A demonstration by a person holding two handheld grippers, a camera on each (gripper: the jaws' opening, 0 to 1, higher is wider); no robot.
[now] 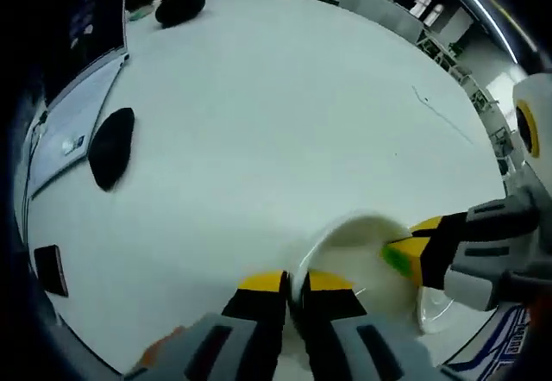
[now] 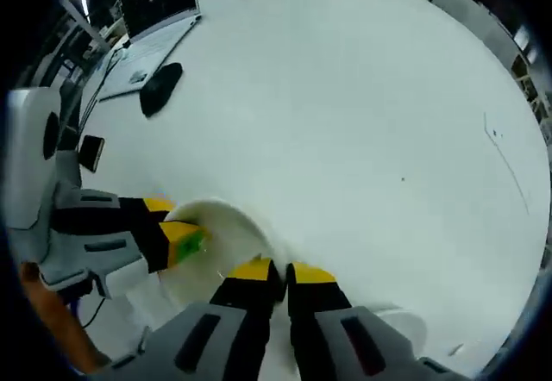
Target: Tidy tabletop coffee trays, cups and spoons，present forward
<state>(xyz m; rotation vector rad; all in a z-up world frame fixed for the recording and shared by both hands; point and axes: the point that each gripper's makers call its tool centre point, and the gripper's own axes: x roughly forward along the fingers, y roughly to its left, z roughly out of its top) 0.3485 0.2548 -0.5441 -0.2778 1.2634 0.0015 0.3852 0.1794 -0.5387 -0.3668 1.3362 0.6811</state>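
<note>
Cup (image 1: 354, 252), white, is sitting on the white surface (image 1: 259, 122) right at the tips of both grippers. Left gripper (image 1: 296, 284) is pinching the cup's near rim, jaws narrow w/ the thin wall between them. Right gripper (image 2: 276, 273) is doing the same on its own side of the rim (image 2: 259, 243), jaws nearly together; in the left gripper view it is coming in from the right (image 1: 414, 256), touching the cup's far side. A 2nd white piece, prob. a saucer or another cup (image 1: 435, 308), is lying just beside the cup, under the right gripper.

To do this step well, judging from these views: both grips are on a thin, smooth rim, so squeezing evenly and moving both hands together should be keeping the cup from twisting or slipping; keeping it level and low while turning it forward seems safest.

Writing: blue lettering on a white item (image 1: 509, 346) at the far right of the left gripper is showing, too cut off and blurred to read. Laptop (image 2: 155, 19) and mouse (image 2: 160, 88) are lying well ahead-left of the right gripper; no legible text.
</note>
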